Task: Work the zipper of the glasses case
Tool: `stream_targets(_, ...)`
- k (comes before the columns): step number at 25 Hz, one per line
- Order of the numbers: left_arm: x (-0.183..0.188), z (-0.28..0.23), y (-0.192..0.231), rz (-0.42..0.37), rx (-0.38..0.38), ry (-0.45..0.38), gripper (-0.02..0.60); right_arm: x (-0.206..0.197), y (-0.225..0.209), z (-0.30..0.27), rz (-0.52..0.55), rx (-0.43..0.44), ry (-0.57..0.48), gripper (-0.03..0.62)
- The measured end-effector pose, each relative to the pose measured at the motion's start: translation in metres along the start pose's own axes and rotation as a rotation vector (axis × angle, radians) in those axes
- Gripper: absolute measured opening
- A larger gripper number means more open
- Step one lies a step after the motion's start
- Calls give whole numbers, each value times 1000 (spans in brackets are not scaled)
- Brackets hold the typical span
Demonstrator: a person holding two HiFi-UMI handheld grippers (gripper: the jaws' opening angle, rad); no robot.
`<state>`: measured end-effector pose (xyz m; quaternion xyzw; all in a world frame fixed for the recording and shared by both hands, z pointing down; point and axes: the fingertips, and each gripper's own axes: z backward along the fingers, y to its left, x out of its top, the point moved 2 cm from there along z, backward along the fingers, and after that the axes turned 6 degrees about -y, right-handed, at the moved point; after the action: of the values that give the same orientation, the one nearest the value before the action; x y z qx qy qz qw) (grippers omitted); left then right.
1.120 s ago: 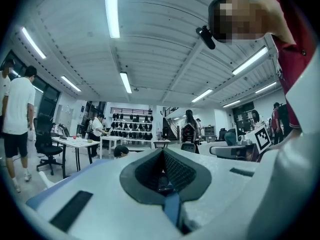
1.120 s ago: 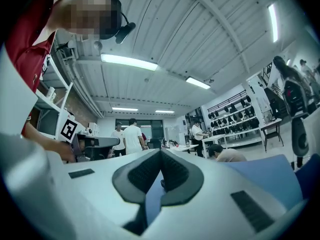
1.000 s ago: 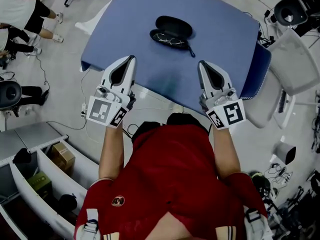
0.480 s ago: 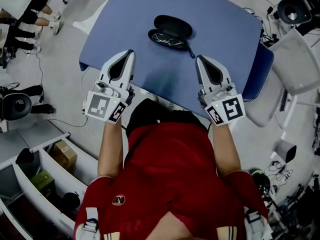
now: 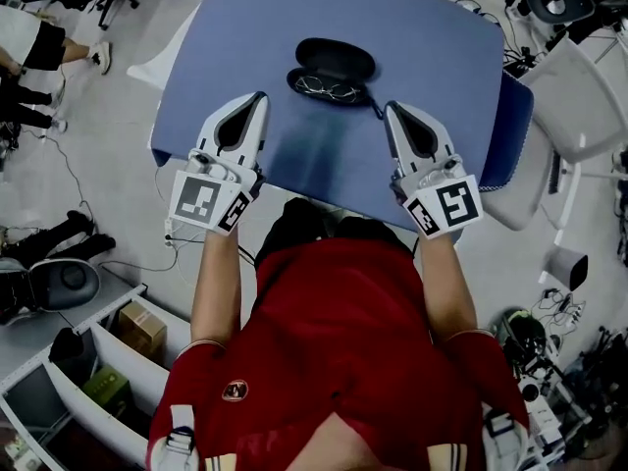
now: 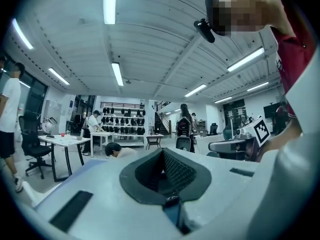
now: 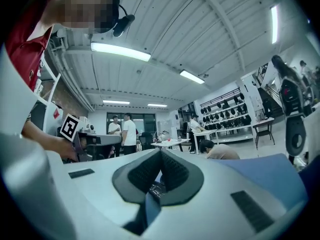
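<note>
One oval glasses case (image 5: 336, 59), blue tabletop (image 5: 432, 57)

1 glasses case (image 5: 338, 59), 1 pair of glasses (image 5: 331, 90), 1 table (image 5: 432, 52).

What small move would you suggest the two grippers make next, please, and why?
Probably ease both forward toward the glasses case and open the jaws. The case lies open on the blue table with glasses inside, while the left gripper and right gripper are shut, empty, and short of it.
</note>
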<state>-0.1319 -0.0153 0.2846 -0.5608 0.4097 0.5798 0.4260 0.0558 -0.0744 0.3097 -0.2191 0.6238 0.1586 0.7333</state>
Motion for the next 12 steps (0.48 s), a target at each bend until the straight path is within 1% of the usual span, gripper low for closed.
stream_targets(5, -7, -15, 24, 4, -66, 8, 8, -8, -2, -15, 12, -59, 23, -5)
stream_targets(12, -16, -42, 49, -13, -185, 33, 8, -19, -4, -35, 29, -141, 58, -5)
